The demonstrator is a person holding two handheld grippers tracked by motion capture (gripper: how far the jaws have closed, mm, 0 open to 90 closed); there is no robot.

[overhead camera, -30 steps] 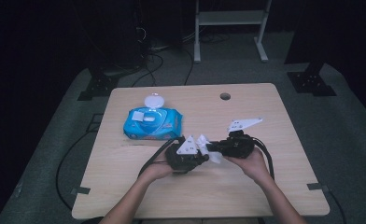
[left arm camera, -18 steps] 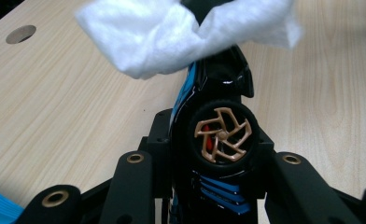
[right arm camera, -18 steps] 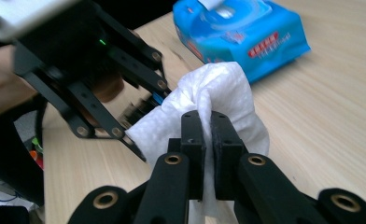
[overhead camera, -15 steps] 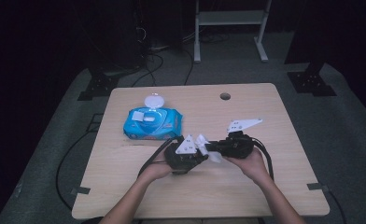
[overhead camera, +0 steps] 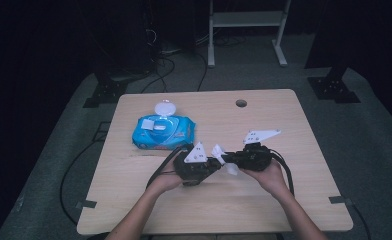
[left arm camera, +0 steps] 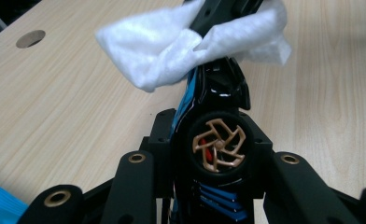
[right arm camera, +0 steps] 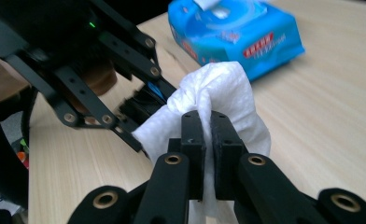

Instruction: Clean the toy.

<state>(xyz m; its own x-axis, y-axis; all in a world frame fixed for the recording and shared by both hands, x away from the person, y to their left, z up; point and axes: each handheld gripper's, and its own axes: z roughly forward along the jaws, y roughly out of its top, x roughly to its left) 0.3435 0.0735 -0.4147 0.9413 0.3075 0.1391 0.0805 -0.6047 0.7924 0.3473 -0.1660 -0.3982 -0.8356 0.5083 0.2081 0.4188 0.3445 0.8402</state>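
Near the middle of the tabletop [overhead camera: 284, 120], a little toward the person's edge, the two grippers meet jaw to jaw. The left gripper [left arm camera: 214, 93] has its jaws closed on a black toy car [left arm camera: 217, 154], gripping it by its sides; the left gripper view looks along the car's underside or flank, where a bronze spoked wheel [left arm camera: 218, 148] and blue stripes show. The right gripper [right arm camera: 207, 121] has its jaws clamped tight on a white wet wipe [right arm camera: 218, 93], which bunches up above and around the pads. In the left gripper view the wipe [left arm camera: 172, 42] lies draped against the far end of the car, touching it, with the right gripper's black jaws pressed into the cloth. In the high view the wipe [overhead camera: 219, 151] shows as a small white tuft between the left gripper [overhead camera: 211, 165] and the right gripper [overhead camera: 234, 160], each held in one of the person's hands above the wood.

A blue pack of wipes [overhead camera: 163, 132] lies flat on the tabletop toward the far left corner, well apart from the grippers, its round white lid [overhead camera: 164, 108] flipped open toward the far edge. A round cable hole [overhead camera: 241, 103] sits near the far edge, right of the pack.
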